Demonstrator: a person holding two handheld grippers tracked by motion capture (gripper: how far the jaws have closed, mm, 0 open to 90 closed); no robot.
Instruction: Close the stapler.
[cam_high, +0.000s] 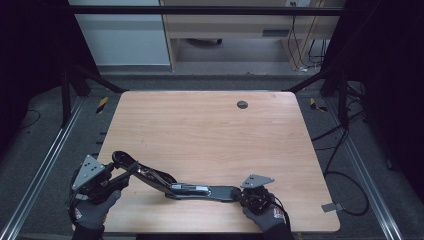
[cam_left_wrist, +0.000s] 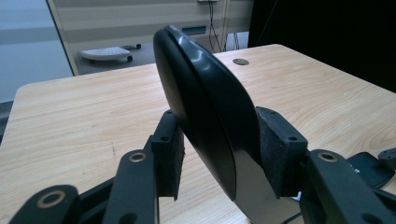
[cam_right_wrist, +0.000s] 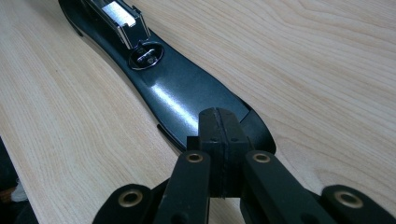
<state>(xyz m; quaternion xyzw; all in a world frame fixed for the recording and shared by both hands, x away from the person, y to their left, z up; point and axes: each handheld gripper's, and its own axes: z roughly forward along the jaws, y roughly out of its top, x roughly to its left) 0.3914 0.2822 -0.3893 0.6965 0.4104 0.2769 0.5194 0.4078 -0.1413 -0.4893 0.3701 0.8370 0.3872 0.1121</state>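
The opened stapler (cam_high: 185, 187) spans both tools: left tool (cam_high: 117, 175) grips its lid, right tool (cam_high: 245, 194), closed, presses its base.

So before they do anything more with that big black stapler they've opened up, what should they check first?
1. Left gripper has the black plastic stapler's raised top arm between its pads: ok.
2. Right gripper is shut and rests on the flat base: ok.
3. Stapler is swung open: ok.
4. Metal staple channel is exposed: ok.
5. Staples loaded: cannot tell.
6. Base lies fully on the wooden table: ok.
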